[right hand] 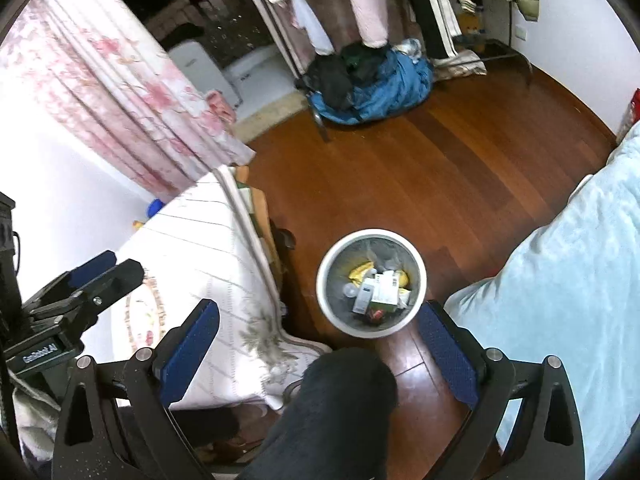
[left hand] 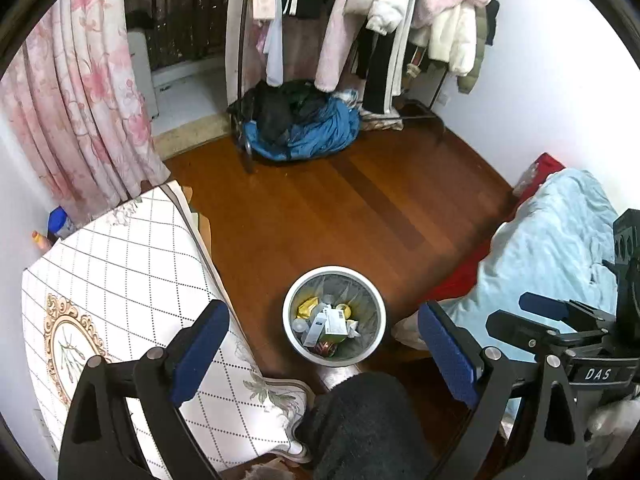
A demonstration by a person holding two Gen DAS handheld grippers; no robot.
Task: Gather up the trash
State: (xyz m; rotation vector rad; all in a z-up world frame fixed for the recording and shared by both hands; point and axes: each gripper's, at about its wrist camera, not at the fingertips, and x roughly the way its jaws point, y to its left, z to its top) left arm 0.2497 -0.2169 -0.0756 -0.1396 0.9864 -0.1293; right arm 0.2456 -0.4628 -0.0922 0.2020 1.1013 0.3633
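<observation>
Below, the bin (left hand: 334, 316), part-filled with trash (left hand: 326, 322), stands on the floor (left hand: 360, 200) ahead of and between both wide-open, empty claws, left claw (left hand: 324, 350) and right claw (right hand: 318, 350) about equally near.

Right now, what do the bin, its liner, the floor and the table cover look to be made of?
Bin: white, smooth rim with soft sheen, likely plastic.
Liner: thin, crinkled, translucent grey film, probably a plastic bag.
Floor: glossy reddish-brown boards with visible seams, wood or wood-look laminate.
Table cover: white with a diamond grid print, draping in folds at the edge, so cloth or soft vinyl.
</observation>
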